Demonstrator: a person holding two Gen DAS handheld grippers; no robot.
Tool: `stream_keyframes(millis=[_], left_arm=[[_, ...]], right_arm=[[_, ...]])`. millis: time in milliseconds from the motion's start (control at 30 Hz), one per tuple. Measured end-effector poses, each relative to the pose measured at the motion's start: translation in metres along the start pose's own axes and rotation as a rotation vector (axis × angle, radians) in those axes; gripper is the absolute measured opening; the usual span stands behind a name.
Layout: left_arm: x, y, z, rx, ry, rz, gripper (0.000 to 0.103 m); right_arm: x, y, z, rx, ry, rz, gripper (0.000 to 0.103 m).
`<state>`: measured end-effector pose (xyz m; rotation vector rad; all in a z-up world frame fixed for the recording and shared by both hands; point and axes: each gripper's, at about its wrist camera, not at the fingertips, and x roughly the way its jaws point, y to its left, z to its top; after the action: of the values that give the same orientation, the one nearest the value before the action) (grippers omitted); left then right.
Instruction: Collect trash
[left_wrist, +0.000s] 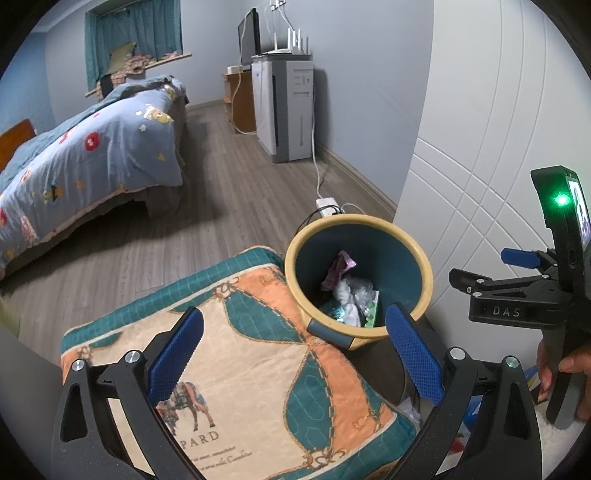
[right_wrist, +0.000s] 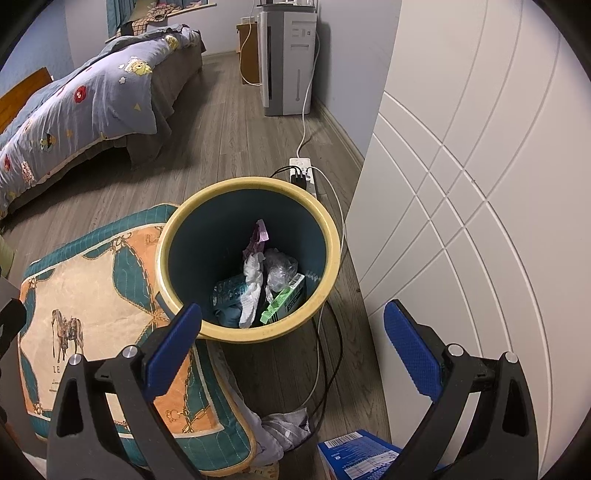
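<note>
Bedroom, grey wood-plank floor (right_wrist: 236, 140); bed (left_wrist: 92, 147) with blue patterned quilt along the far left, white appliance (left_wrist: 284, 110) against the back wall, white panelled door (right_wrist: 480, 184) on my right. A power strip (right_wrist: 303, 173) lies on the floor just behind the bin, cables running past it.

The trash bin (right_wrist: 332, 251), yellow rim and dark teal inside, stands on the floor touching a quilted cushion (right_wrist: 96, 295) with a horse print. Inside the bin: crumpled white tissue (right_wrist: 251, 291), a green-and-white carton (right_wrist: 286, 299), clear plastic wrap, a pinkish scrap.

My left gripper (left_wrist: 295, 354) hangs above the cushion and the bin's near rim, blue pads wide apart, nothing between them. My right gripper (right_wrist: 291, 350) is over the bin's near edge, pads likewise spread and empty.

On the floor near me: a grey crumpled wad (right_wrist: 288, 424) beside the cushion's corner, and a blue box (right_wrist: 354, 458) with a barcode, just under my right gripper.
</note>
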<state>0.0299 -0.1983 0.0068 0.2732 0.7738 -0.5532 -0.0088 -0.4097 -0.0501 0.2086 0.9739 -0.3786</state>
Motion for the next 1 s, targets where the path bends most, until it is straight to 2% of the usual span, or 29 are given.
stream_keyframes(millis=[1000], left_arm=[[-0.0039, 0.002, -0.0002, -0.007, -0.008, 0.003, 0.098]], right_arm=[[0.0021, 0.0008, -0.001, -0.008, 0.011, -0.003, 0.097]])
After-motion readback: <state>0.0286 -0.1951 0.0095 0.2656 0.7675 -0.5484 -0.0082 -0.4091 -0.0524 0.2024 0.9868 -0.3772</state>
